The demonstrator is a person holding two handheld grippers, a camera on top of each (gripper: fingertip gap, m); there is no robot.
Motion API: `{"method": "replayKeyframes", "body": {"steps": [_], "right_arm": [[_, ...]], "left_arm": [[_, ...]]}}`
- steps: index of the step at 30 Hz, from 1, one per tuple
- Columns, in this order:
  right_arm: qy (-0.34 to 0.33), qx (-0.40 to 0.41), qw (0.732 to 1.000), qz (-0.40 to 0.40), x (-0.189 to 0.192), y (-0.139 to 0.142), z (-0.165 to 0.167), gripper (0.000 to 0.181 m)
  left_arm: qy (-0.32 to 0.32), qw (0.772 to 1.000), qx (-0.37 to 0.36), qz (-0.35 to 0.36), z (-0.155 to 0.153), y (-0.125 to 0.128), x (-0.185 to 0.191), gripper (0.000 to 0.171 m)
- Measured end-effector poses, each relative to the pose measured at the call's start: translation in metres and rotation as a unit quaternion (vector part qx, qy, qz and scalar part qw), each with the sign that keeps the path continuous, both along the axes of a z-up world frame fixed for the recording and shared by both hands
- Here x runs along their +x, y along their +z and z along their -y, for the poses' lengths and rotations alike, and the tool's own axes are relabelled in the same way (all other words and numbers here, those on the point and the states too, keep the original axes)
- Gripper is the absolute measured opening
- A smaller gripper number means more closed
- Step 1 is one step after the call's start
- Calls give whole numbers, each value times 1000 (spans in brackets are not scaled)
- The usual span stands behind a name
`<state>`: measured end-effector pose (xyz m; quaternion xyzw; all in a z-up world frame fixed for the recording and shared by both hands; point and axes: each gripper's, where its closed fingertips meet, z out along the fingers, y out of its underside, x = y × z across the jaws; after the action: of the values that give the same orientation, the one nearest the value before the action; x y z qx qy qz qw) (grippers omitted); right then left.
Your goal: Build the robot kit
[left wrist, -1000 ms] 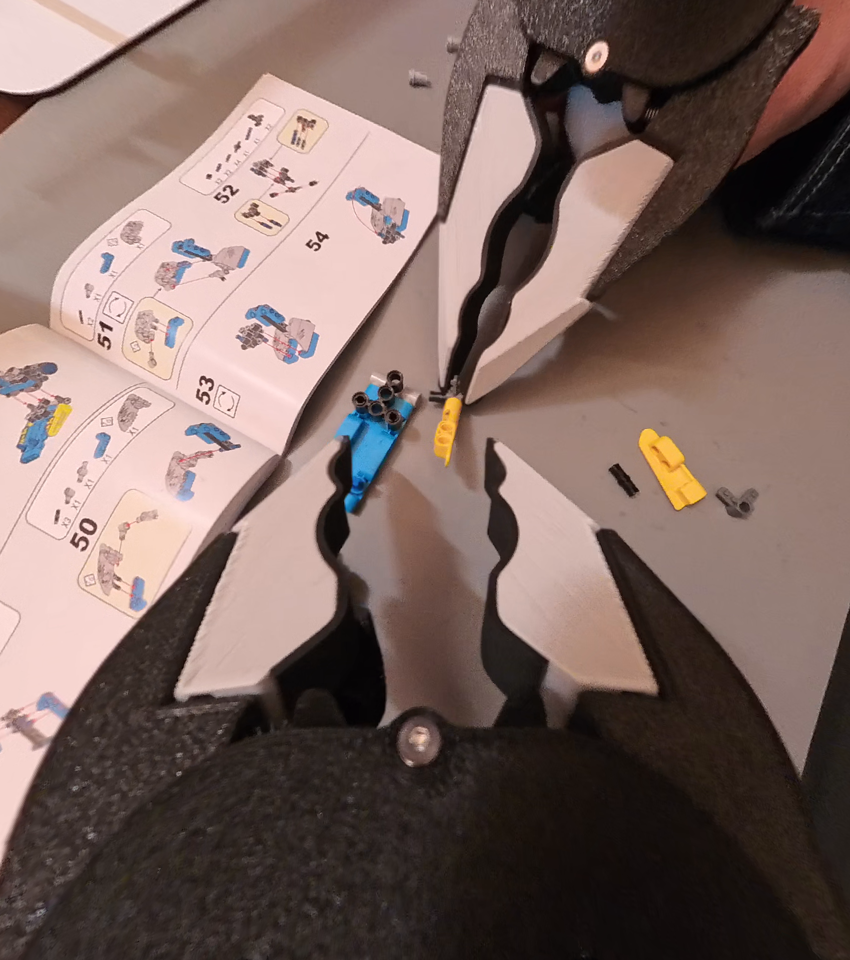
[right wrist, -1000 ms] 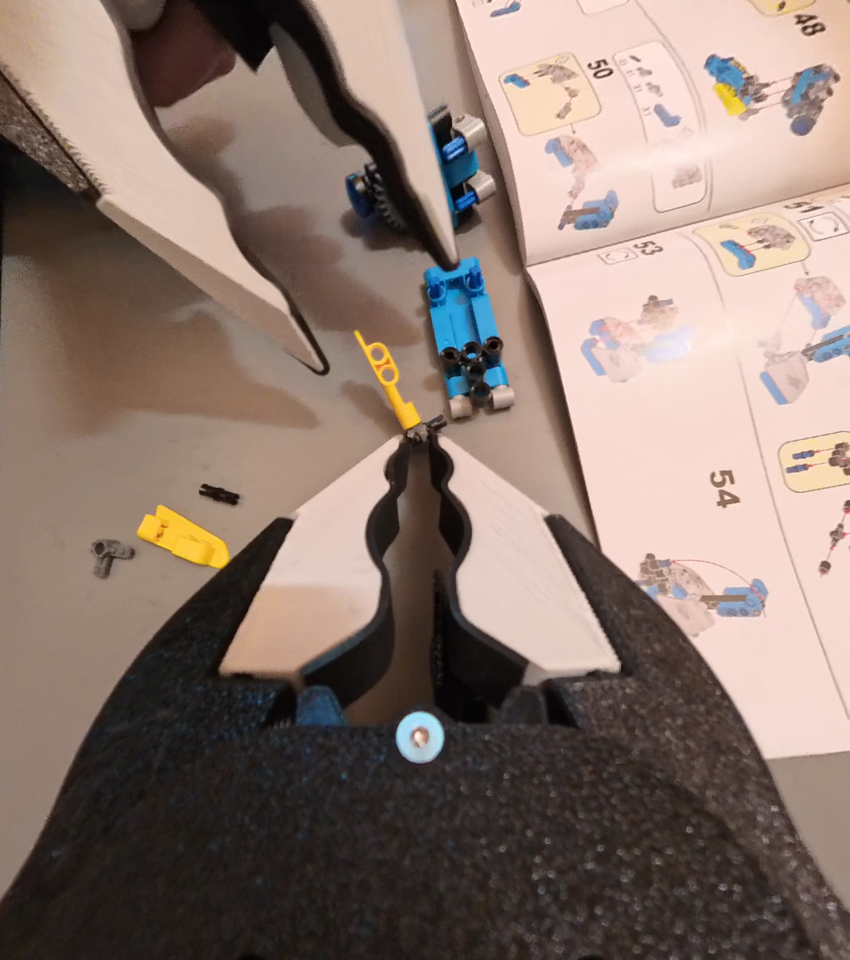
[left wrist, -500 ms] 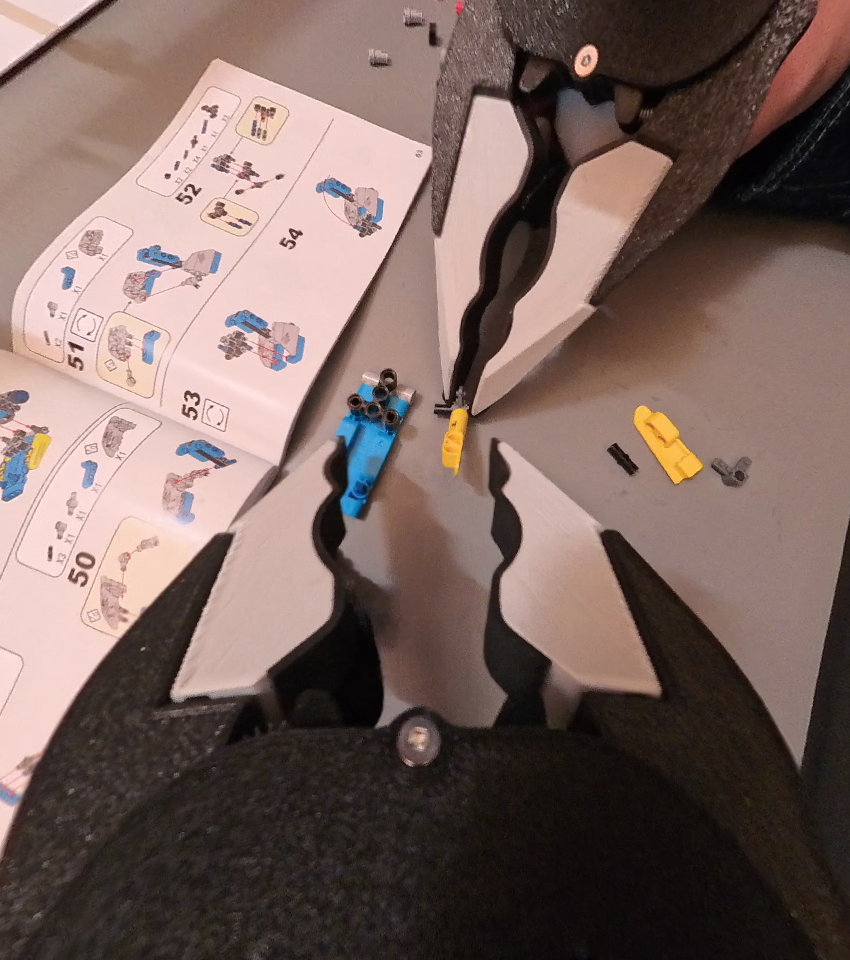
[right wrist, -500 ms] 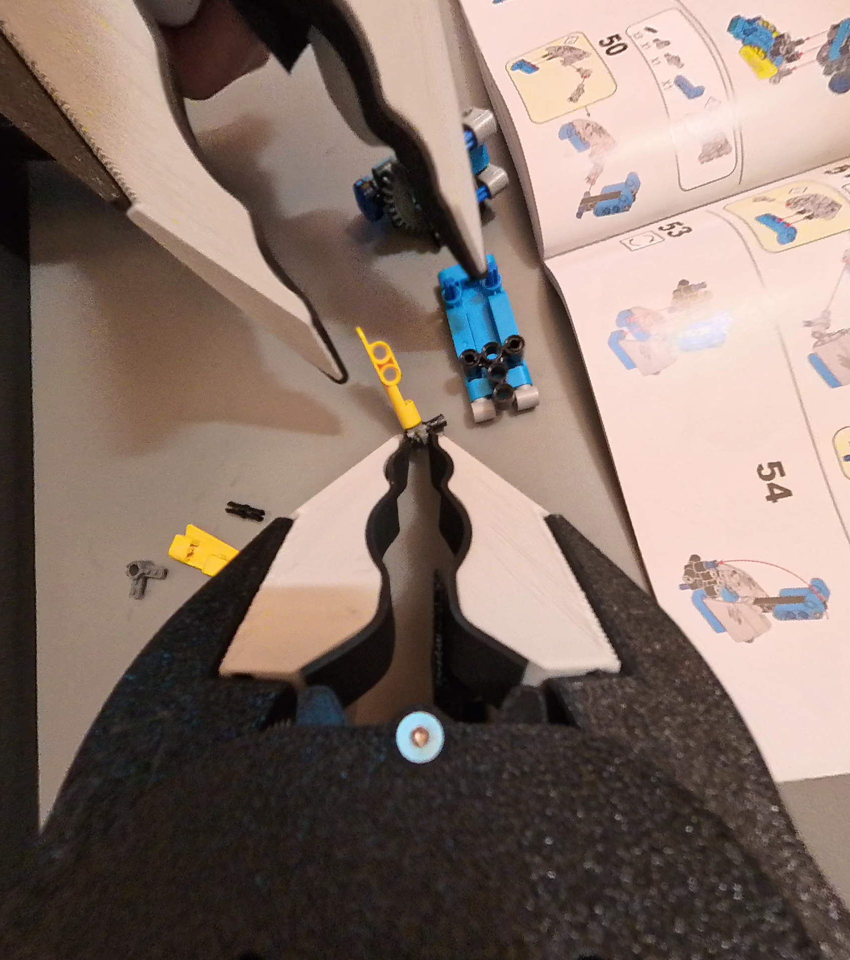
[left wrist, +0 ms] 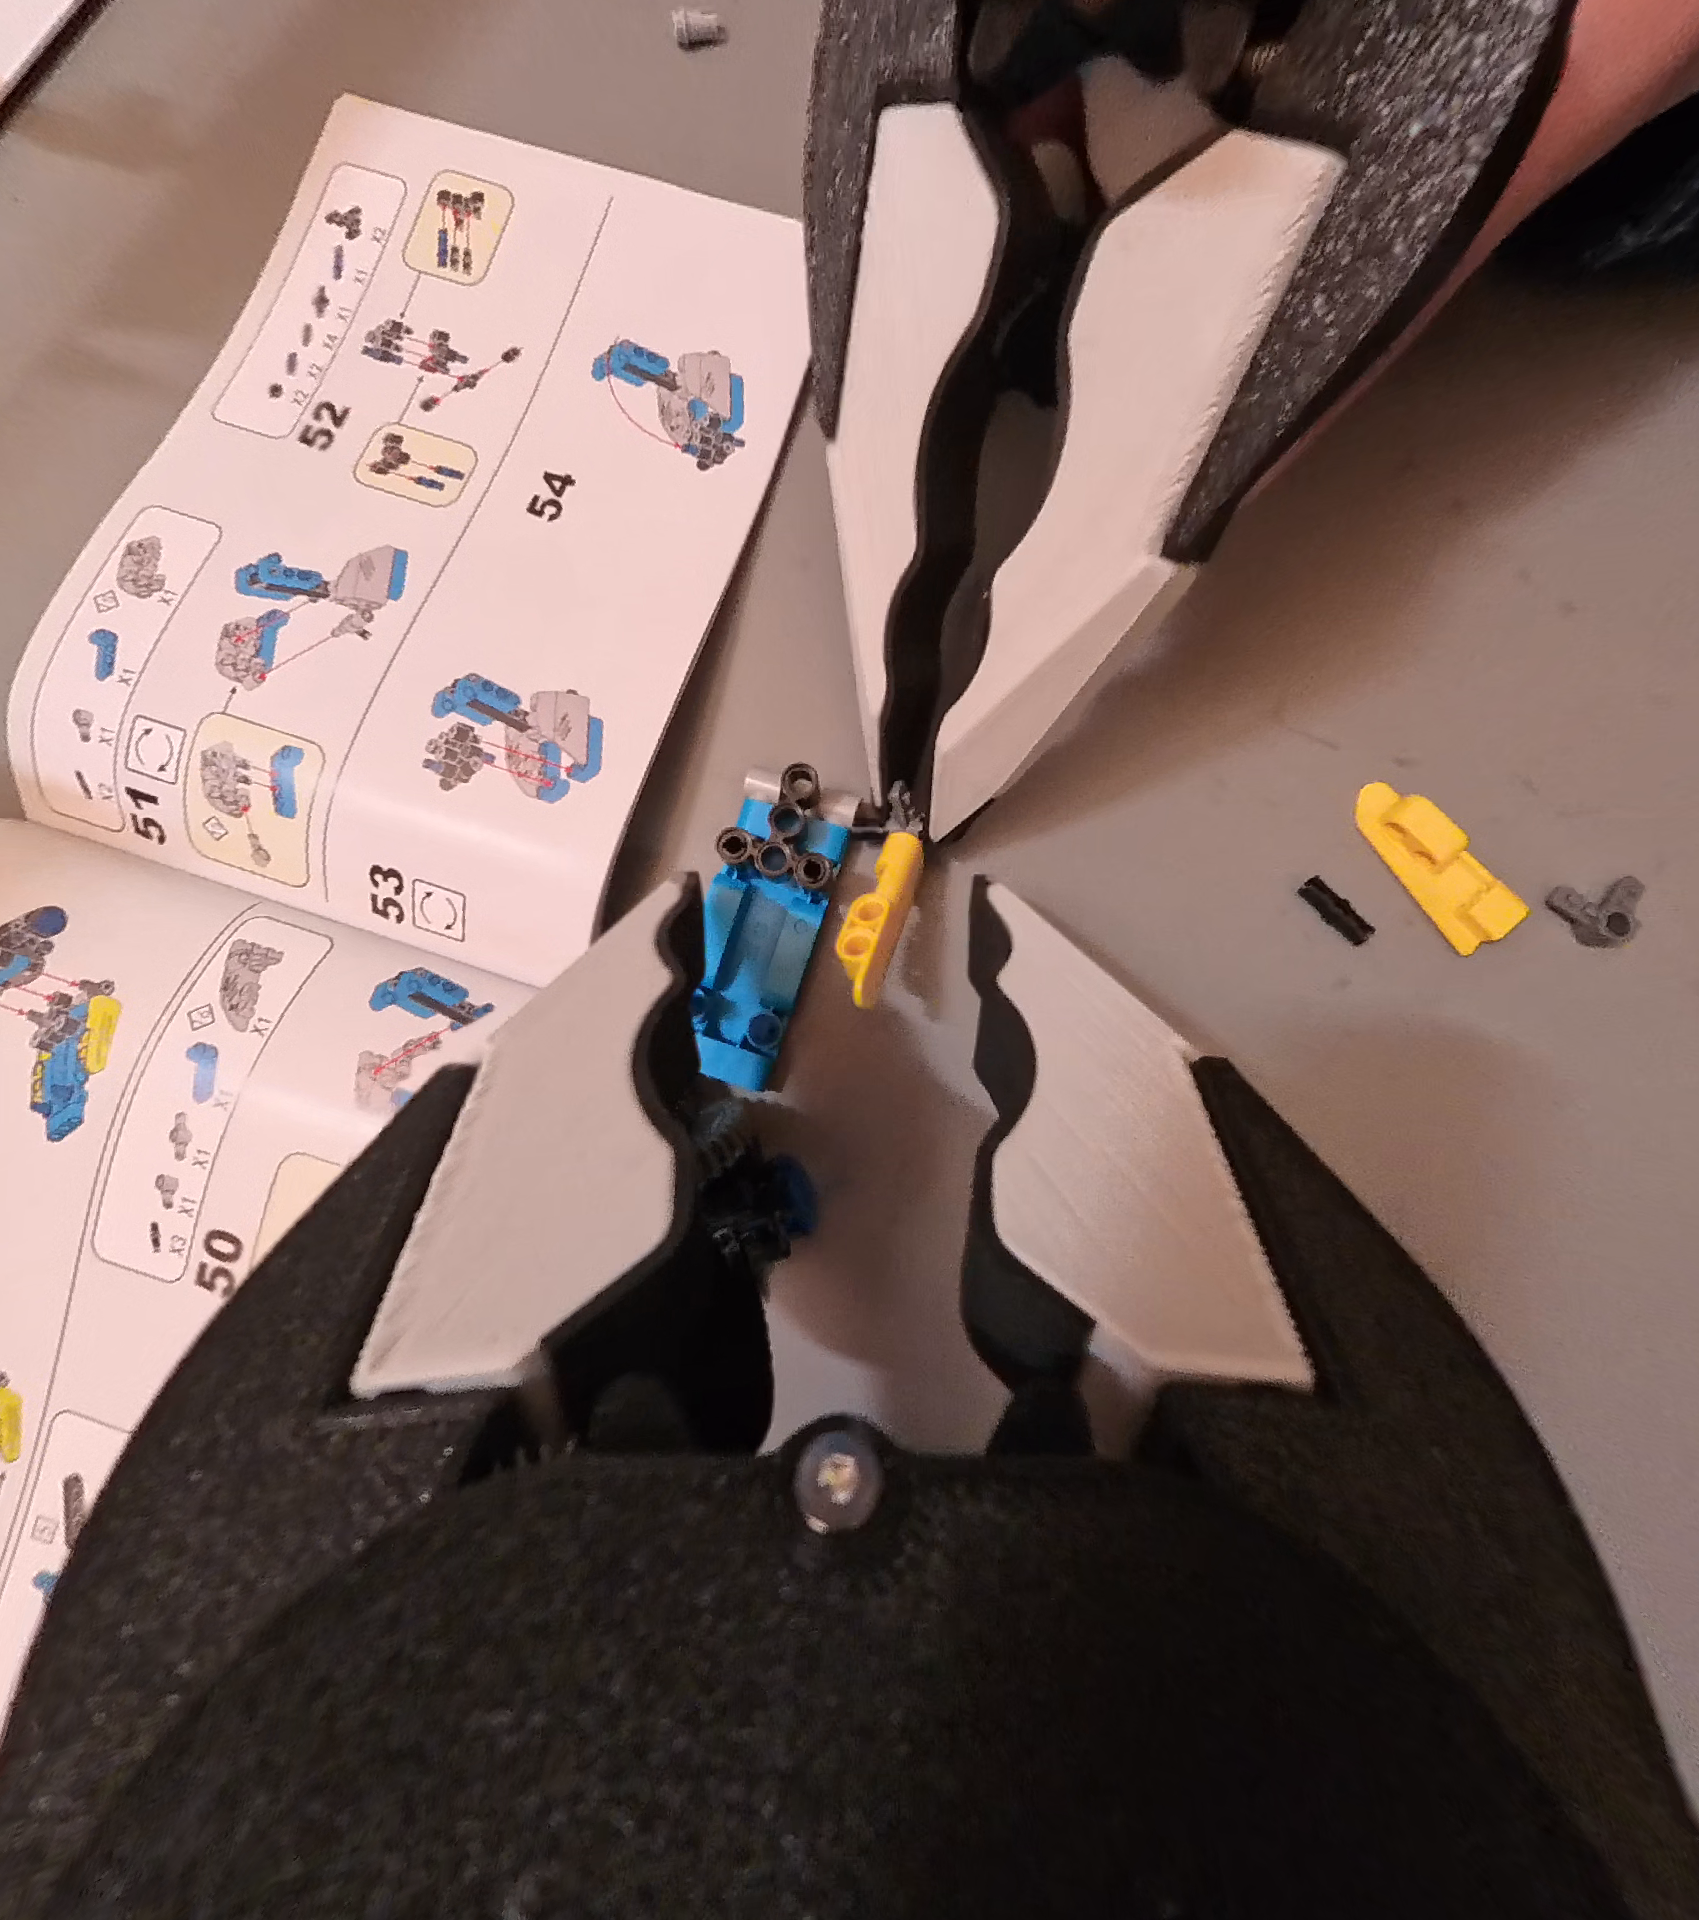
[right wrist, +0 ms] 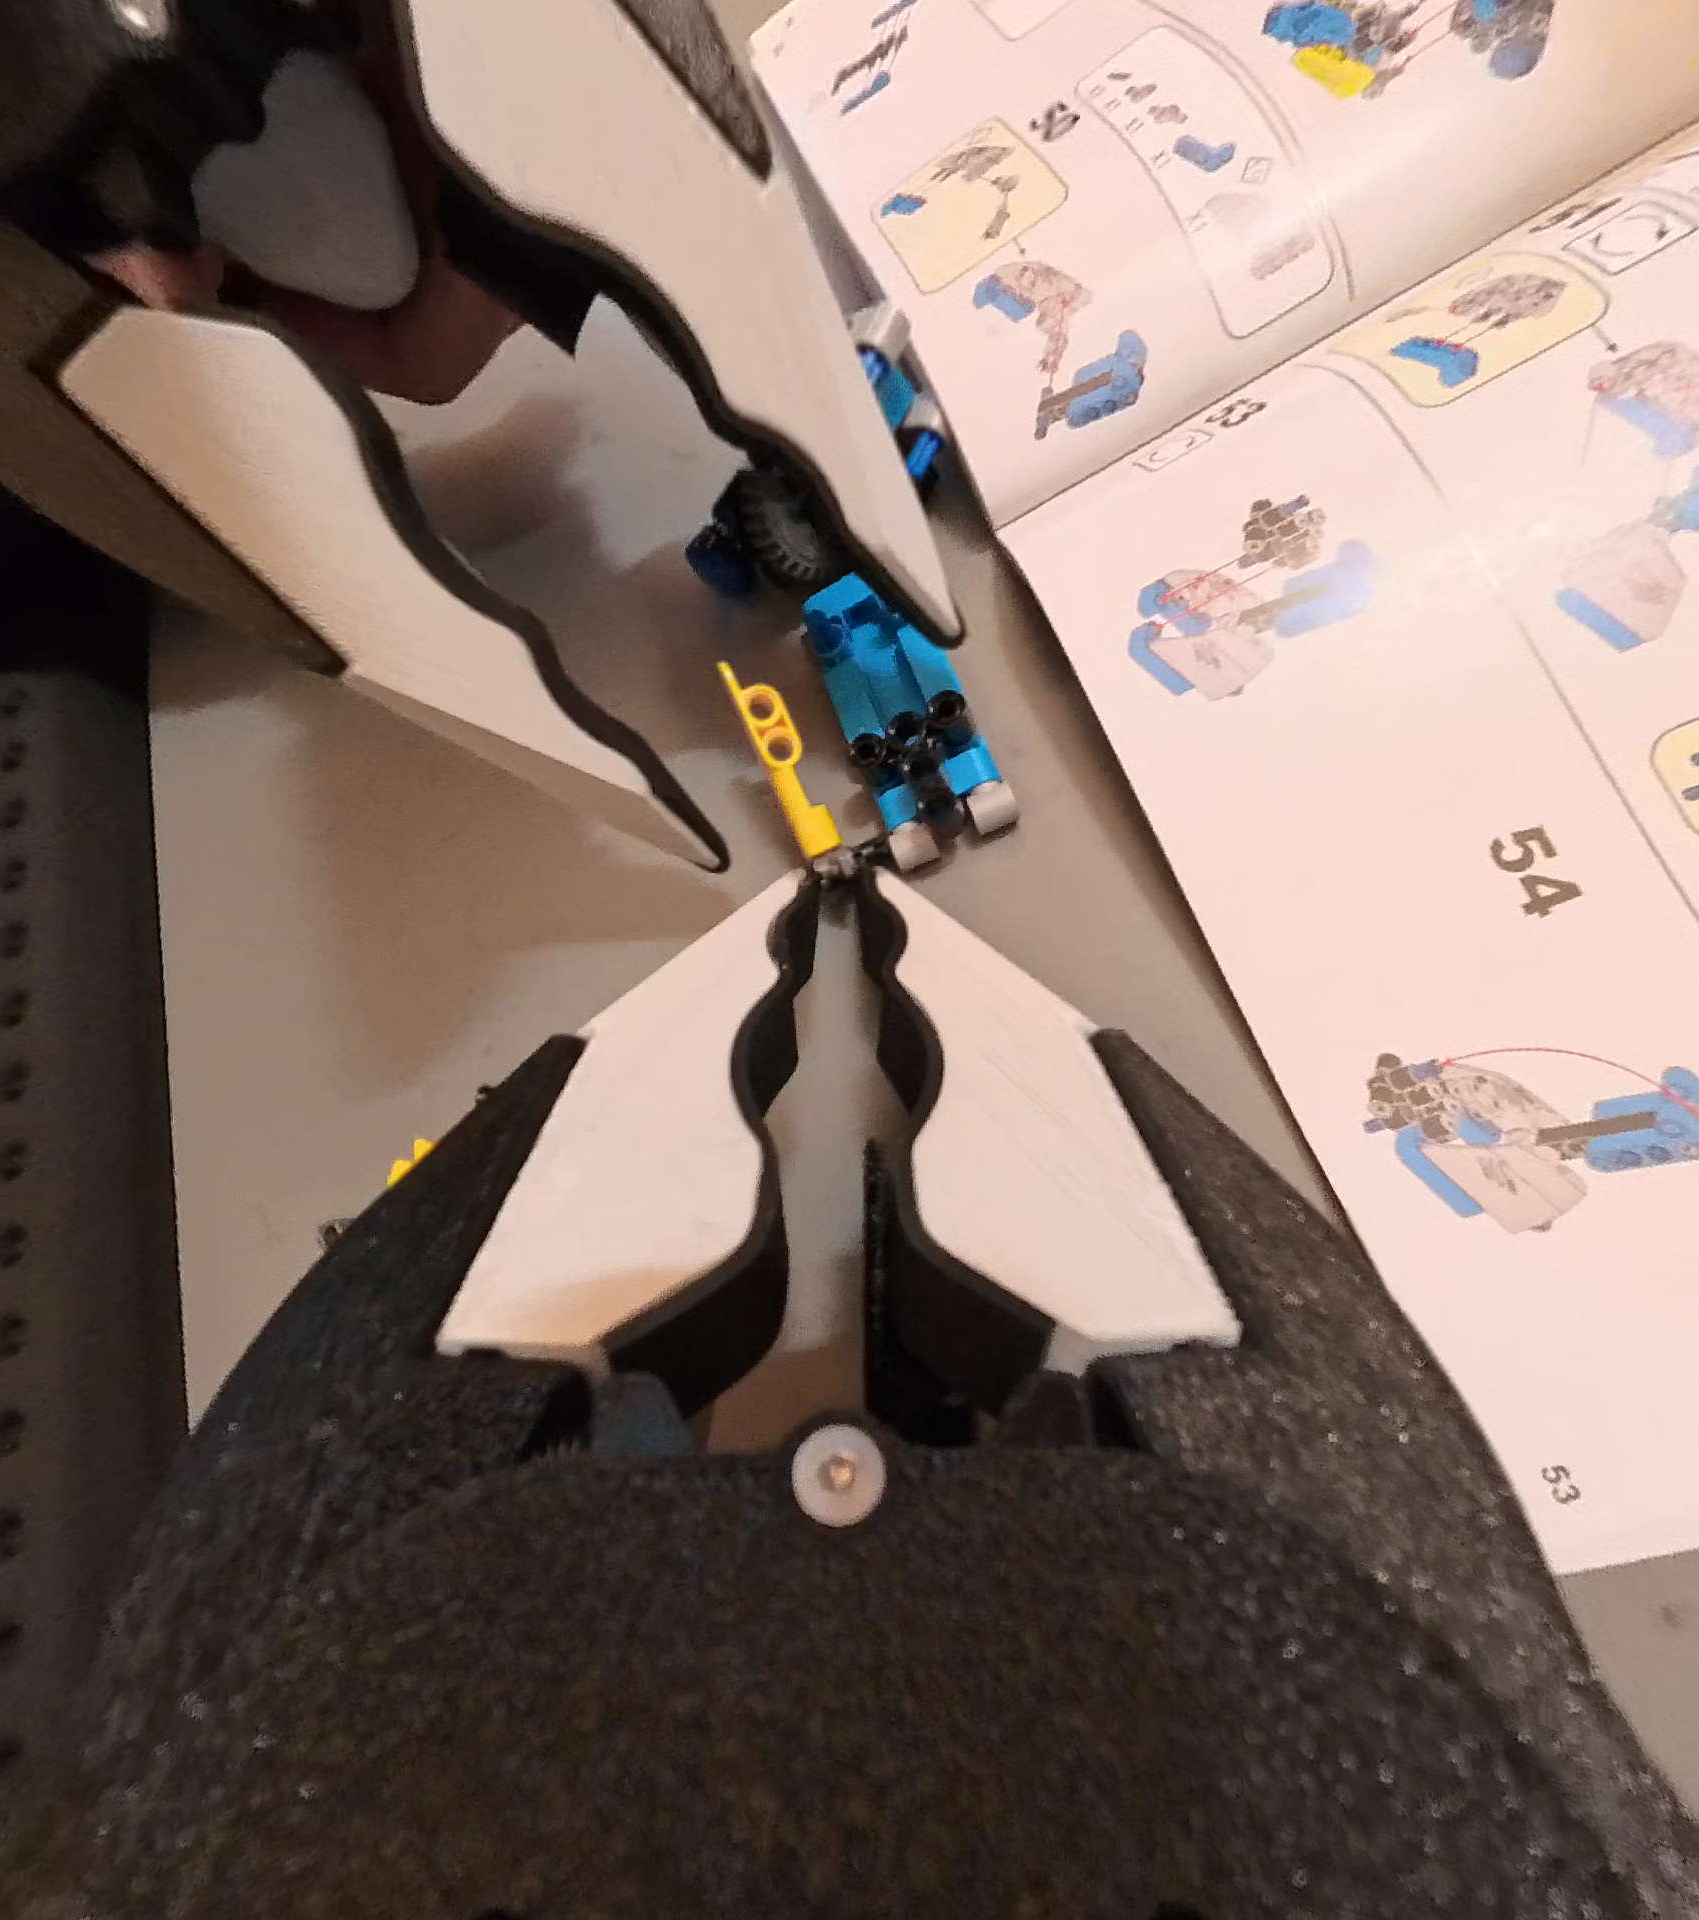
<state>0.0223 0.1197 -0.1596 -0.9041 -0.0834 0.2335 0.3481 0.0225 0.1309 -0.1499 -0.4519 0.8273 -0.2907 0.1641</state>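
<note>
My right tongs (right wrist: pixel 832 871) are pinched almost shut on a small dark pin at the near end of the yellow beam (right wrist: pixel 783 756); I see only a sliver of gap behind the tips. The beam runs straight out from those tips, its long axis in line with the fingers, its holed end pointing away from me toward the left tongs. In the left wrist view the same beam (left wrist: pixel 878 912) hangs off the right tongs' tips (left wrist: pixel 912 826) and points back into the mouth of my left tongs (left wrist: pixel 834 894).

My left tongs stand wide open and grip nothing. The beam's free end lies between the two fingertips, nearer the left-hand one. The blue part (left wrist: pixel 762 961) lies just beside the beam on its left, roughly parallel to it, with its far end carrying black ringed connectors (left wrist: pixel 780 840) and its near end tucked against my left fingertip. Behind that, under the left finger, sits a dark wheeled piece (left wrist: pixel 757 1195), partly hidden.

To the right of both tongs, well apart from the beam, lie a black pin (left wrist: pixel 1333 911), a yellow wedge (left wrist: pixel 1437 868) and a grey connector (left wrist: pixel 1601 912) in a loose row on the grey table (left wrist: pixel 1447 644).

An open booklet (left wrist: pixel 388 582) lies to the left of my left tongs, its pages printed with numbered build drawings in blue, grey and yellow; I leave its figures unread. No brand mark shows on any part.
</note>
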Motion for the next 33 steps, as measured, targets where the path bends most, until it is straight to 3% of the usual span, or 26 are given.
{"method": "replayKeyframes", "body": {"steps": [10, 20, 23, 33], "right_arm": [[0, 5, 999, 48, 6, -4, -1, 7], [2, 3, 998, 64, 13, -4, 8, 7], [44, -3, 998, 50, -1, 1, 25, 7], [78, -6, 997, 25, -57, -3, 66, 6]], "left_arm": [[0, 1000, 19, -14, 0, -14, -1, 27], [-7, 999, 22, -22, 2, -14, -3, 22], [-27, 999, 19, -40, 14, -14, -17, 20], [-62, 995, -19, -70, 55, -11, -82, 33]]}}
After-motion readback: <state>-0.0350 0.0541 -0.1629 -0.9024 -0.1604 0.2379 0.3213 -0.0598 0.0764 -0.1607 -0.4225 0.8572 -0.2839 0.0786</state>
